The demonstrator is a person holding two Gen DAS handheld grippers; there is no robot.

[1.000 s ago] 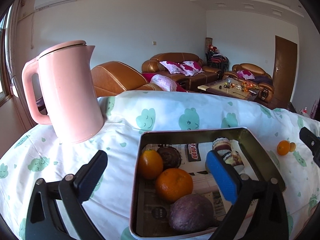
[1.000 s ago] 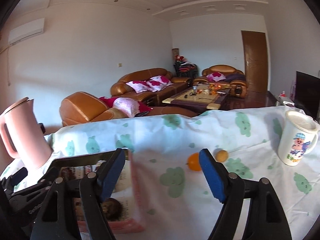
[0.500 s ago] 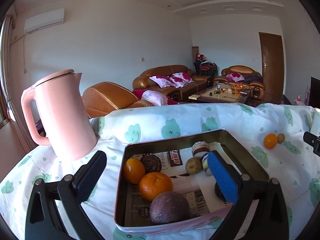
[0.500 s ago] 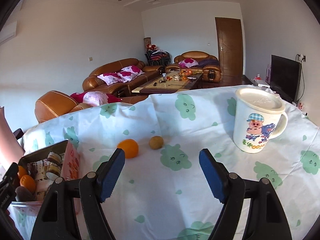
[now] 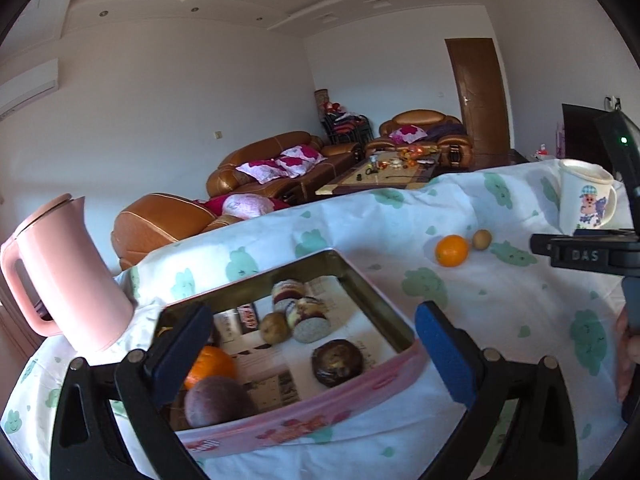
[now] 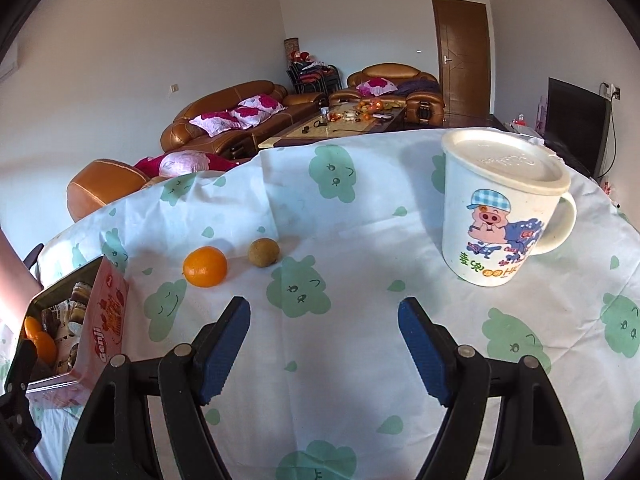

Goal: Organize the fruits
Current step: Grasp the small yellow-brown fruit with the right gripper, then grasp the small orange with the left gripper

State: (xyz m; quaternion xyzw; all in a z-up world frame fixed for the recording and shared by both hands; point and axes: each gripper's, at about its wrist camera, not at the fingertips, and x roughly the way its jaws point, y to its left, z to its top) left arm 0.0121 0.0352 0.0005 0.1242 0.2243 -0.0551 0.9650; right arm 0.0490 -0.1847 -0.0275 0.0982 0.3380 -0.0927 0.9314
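A pink tin box [image 5: 376, 304] sits on the tablecloth and holds an orange [image 5: 212, 364], a dark purple fruit [image 5: 216, 400], a small brown fruit [image 5: 274, 327] and several cakes. My left gripper [image 5: 316, 344] is open and empty over the box's near side. A loose orange [image 6: 205, 266] and a small brown fruit [image 6: 263, 252] lie on the cloth, also in the left wrist view [image 5: 452, 250]. My right gripper [image 6: 324, 348] is open and empty, nearer than both fruits. The box shows at its left [image 6: 108, 312].
A pink kettle [image 5: 64, 272] stands left of the box. A lidded white cartoon mug [image 6: 500, 208] stands at the right of the table. The table's far edge drops off toward sofas and a coffee table.
Both grippers have swung to the right. The loose orange and brown fruit now lie closer in front of the right gripper, and the mug has come nearer. Both stay open.
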